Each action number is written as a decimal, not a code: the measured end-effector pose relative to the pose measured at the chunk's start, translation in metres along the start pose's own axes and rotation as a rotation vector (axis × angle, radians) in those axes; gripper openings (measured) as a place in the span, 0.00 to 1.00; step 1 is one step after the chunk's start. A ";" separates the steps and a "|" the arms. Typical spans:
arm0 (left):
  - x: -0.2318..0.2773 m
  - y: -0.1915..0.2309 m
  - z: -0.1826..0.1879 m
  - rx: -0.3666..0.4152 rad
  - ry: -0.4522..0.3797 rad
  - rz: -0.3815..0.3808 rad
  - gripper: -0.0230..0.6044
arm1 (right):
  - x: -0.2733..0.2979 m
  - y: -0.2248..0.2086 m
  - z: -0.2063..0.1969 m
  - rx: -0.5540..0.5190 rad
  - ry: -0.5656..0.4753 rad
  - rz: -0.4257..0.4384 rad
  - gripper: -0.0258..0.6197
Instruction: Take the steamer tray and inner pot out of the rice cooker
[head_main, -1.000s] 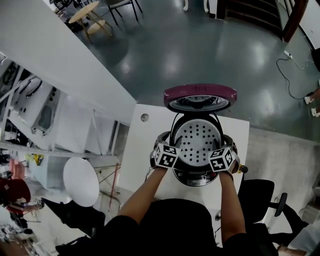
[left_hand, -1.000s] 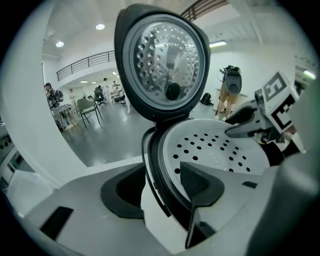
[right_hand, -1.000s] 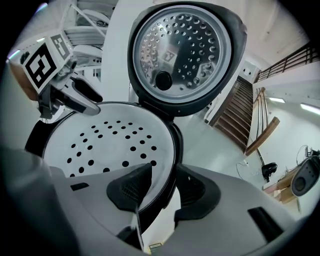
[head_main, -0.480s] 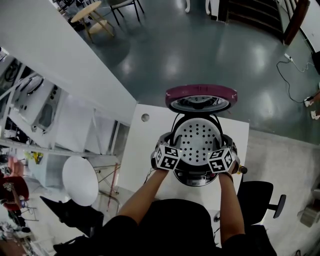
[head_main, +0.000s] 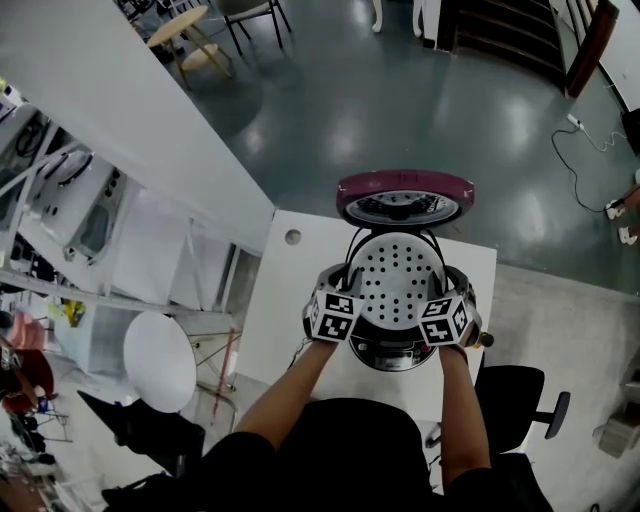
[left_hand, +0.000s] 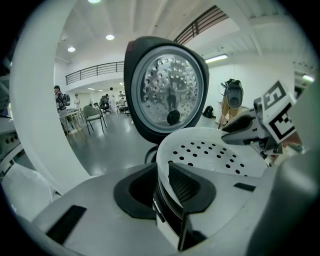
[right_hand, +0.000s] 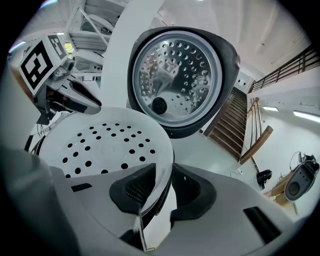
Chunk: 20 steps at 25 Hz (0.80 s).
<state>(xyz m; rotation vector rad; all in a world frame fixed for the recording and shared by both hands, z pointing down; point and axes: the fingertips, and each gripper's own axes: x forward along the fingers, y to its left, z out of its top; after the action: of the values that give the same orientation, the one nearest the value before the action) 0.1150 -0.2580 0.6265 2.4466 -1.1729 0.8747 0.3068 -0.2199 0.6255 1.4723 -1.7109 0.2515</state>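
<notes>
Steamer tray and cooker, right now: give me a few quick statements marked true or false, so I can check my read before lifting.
The left claw and right claw each pinch the steamer tray by its rim. True; both have just been closing their jaws, with the rim between them.
The lid is shut over the tray. False: it stands open behind it.
The tray has no holes. False: round holes dot it.
The rice cooker sits on a white table. True.
Both claws hold the same side of the tray. False: they hold opposite sides.
</notes>
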 end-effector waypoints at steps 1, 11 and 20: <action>-0.004 0.001 0.003 -0.004 -0.009 0.002 0.14 | -0.003 -0.001 0.003 -0.001 -0.006 -0.005 0.18; -0.052 0.027 0.019 -0.050 -0.089 -0.011 0.13 | -0.034 0.020 0.036 0.035 -0.029 -0.041 0.17; -0.098 0.078 0.026 -0.060 -0.162 0.008 0.13 | -0.058 0.059 0.089 0.009 -0.077 -0.075 0.17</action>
<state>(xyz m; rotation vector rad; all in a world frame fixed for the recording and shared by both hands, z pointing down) 0.0163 -0.2604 0.5443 2.5034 -1.2446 0.6434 0.2107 -0.2175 0.5508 1.5677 -1.7128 0.1641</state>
